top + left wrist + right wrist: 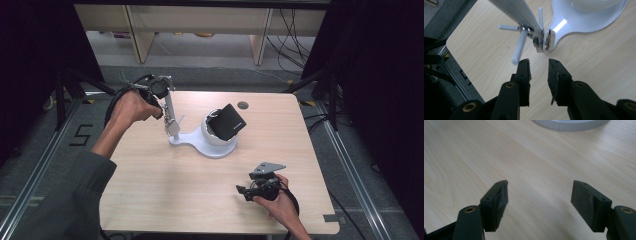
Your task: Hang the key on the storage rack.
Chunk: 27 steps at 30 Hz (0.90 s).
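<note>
The wooden table lay under both of your grippers, and on it, ahead of your left gripper's fingers, stood the white stand with its round base and its tongue reaching toward you. A black box-like block sat tilted in the stand's bowl, well beyond either set of fingers. You held the left gripper high at the upright metal arm; in the left gripper view its jaws stood slightly apart with a narrow gap, closed on nothing, their tips just short of the arm's hinge where it met the stand's tongue. Small white pegs stuck out from the arm just off the left fingertip; whether it touched one was hard to tell from that angle. Your right gripper rested low over bare wood, well apart from the stand, its jaws spread wide and holding nothing, the stand's rim far beyond them.
</note>
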{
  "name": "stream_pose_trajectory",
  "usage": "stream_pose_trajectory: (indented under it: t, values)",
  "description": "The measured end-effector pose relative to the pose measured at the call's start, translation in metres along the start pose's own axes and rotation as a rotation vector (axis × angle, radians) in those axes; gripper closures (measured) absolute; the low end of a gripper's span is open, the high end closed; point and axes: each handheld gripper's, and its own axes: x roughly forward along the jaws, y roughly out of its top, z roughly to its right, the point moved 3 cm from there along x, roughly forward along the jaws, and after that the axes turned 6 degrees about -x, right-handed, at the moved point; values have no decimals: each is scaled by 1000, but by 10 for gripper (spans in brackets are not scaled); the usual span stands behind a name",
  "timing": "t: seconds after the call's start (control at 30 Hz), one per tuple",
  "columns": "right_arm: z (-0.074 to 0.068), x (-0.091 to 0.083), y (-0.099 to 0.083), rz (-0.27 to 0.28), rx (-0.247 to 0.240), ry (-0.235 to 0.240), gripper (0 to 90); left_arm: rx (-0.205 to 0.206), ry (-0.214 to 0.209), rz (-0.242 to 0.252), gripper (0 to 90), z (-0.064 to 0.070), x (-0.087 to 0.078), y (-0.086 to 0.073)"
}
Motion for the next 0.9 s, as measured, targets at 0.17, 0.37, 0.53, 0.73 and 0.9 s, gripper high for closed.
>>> stream_pose_trajectory:
  t: [0.17,0.37,0.53,0.73,0.9]
  values:
    - [0,0,0,0,7,1,308,-30,-29,24,642,0,-3,-5]
    - [0,-1,1,12,7,0,308,-29,-74,47,551,3,-4,-20]
    - [-1,-1,1,21,3,8,307,-25,-100,77,477,7,-3,-36]
    - [-1,-1,2,29,6,12,307,-23,-125,133,424,3,1,-51]
    - [0,1,2,27,13,13,308,-47,-148,174,404,4,7,-63]
